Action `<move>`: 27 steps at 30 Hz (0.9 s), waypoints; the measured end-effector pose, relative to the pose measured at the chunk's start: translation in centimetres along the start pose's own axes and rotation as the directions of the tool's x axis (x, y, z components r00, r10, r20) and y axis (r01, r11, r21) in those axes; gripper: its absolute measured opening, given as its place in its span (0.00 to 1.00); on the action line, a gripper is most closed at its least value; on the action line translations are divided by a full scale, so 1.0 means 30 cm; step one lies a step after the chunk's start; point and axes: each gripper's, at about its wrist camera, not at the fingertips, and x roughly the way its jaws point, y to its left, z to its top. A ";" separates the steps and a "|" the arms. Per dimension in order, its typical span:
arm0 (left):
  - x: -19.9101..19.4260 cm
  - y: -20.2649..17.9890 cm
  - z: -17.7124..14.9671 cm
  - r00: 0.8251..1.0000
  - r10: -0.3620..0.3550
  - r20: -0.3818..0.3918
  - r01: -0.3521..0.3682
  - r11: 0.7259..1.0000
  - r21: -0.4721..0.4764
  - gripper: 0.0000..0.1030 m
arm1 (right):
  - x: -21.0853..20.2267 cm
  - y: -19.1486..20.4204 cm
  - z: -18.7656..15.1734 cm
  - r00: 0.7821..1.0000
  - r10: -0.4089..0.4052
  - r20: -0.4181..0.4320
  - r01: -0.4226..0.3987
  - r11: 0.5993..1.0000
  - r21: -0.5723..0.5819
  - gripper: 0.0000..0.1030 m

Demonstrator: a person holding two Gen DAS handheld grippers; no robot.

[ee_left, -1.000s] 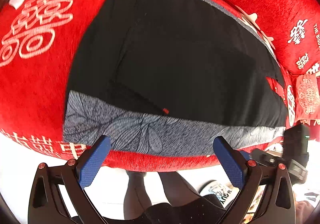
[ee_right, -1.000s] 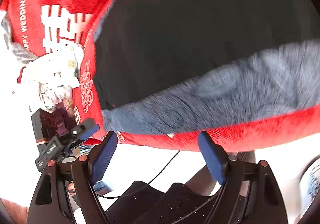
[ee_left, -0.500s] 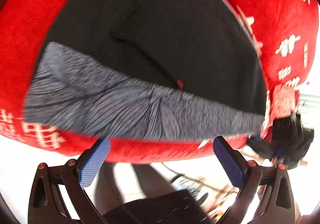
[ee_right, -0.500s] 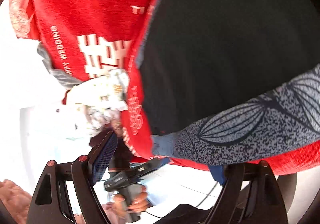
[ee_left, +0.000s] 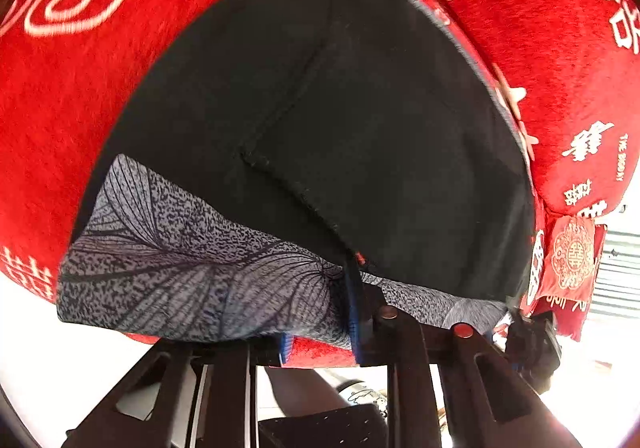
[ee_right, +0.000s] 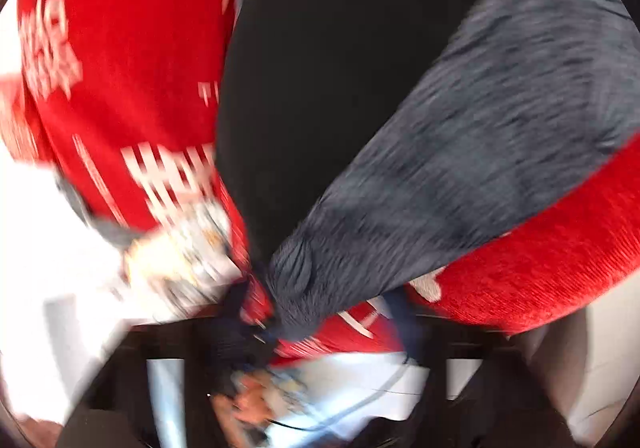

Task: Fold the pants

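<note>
Left wrist view: the left gripper (ee_left: 320,332) has its blue-padded fingers (ee_left: 354,312) drawn close together, pinching the grey patterned waistband (ee_left: 192,268) of the pants (ee_left: 340,120) at the near edge of the worktop. The band bunches into radiating creases where it enters the fingers, and to the left of the grip it hangs slightly over the edge. Beyond the band, the black body of the pants lies spread flat on the red cloth (ee_left: 80,88) with white printed characters that covers the worktop; a stitched seam runs diagonally across the black fabric from the grip toward the far side. At the far right corner a small red tasselled item (ee_left: 572,260) hangs off the cloth edge. Right wrist view: the frame is heavily motion-blurred. The right gripper (ee_right: 332,324) is at the near right-hand end of the waistband (ee_right: 460,168), and the grey fabric gathers to a point at its fingers, which appear pressed together on it, though the blur hides the pads themselves. The black pants (ee_right: 340,68) extend away from that point across the red cloth (ee_right: 128,60). To the left, at the cloth edge, a pale crumpled object (ee_right: 180,260) is visible but cannot be identified
</note>
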 end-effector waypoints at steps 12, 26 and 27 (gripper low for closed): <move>-0.261 -0.323 0.289 0.969 -0.019 0.246 -0.017 0.990 0.144 0.22 | 0.029 0.656 0.203 0.985 -0.163 -0.061 0.109 0.849 -0.517 0.15; 0.045 -0.309 0.699 0.883 0.308 0.354 -0.322 0.946 -0.021 0.74 | 0.580 0.669 0.687 0.876 -0.477 -0.070 0.334 0.706 -0.624 0.63; 0.032 -0.309 0.696 0.878 0.318 0.359 -0.331 0.943 -0.025 0.74 | 0.583 0.688 0.690 0.880 -0.468 -0.078 0.324 0.713 -0.621 0.67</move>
